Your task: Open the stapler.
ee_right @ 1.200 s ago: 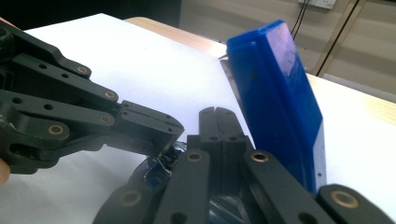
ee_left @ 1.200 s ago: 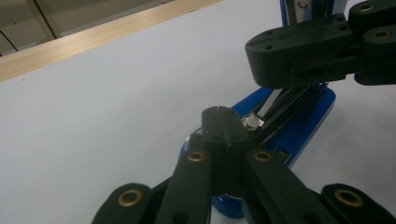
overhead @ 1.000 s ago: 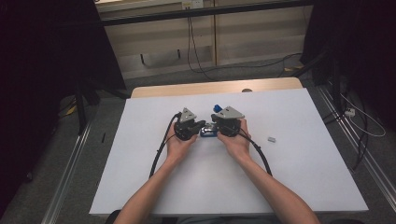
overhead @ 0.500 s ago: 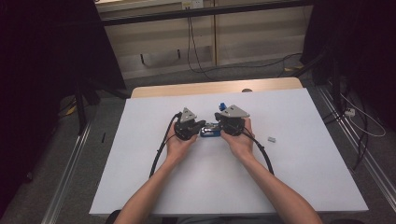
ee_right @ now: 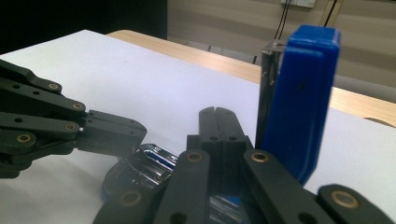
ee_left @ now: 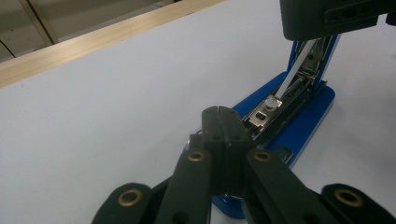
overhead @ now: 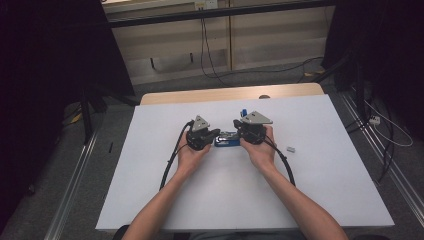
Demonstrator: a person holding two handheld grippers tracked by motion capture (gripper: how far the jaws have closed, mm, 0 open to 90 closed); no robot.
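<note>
Blue plastic marks the stapler (overhead: pixel 227 139), which lies near the middle of the white table (overhead: pixel 150 190) in the high view, right between the two tools. The left gripper (overhead: pixel 216 134) meets the stapler from one end and the right gripper (overhead: pixel 236 131) from the other, each carried in a hand (overhead: pixel 190 156) reaching up from the near edge; a small pale block (overhead: pixel 290 149) sits well apart from the stapler, beyond the right hand (overhead: pixel 260 150). From the left gripper view, the left gripper (ee_left: pixel 219 111) has its jaws pressed together with nothing between them, the tip resting over the stapler's (ee_left: pixel 299 121) blue base, just beside the bare metal staple channel (the lid stands swung up behind it). From the right gripper view, the right gripper (ee_right: pixel 217 112) is likewise closed on nothing, its tip just beside the raised blue lid (ee_right: pixel 299 102), which stands nearly upright; the left gripper (ee_right: pixel 135 133) comes in from the far side, its closed tip over the shiny metal of the stapler.
</note>
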